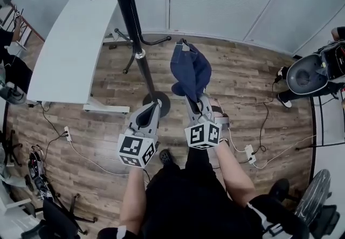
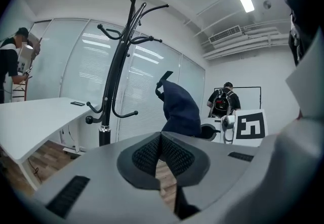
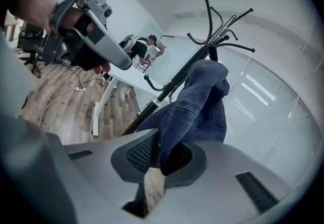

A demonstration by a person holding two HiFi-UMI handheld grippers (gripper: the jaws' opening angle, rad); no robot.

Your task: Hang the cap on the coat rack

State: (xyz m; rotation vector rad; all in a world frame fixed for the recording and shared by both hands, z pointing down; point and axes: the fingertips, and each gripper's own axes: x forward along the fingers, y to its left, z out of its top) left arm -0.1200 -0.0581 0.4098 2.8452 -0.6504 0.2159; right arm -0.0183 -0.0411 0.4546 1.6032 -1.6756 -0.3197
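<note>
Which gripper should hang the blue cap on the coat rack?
The right gripper: it pinches the cap, held up beside the coat rack. The left gripper is shut and empty.

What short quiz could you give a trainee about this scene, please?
1. True or false: the cap already hangs on the coat rack.
2. Which gripper holds the cap? A) left gripper B) right gripper
3. Fill in: the left gripper's jaws are ___, with nothing between them.

Key: 1 false, it is only held up beside the rack; 2 B; 3 shut.
</note>
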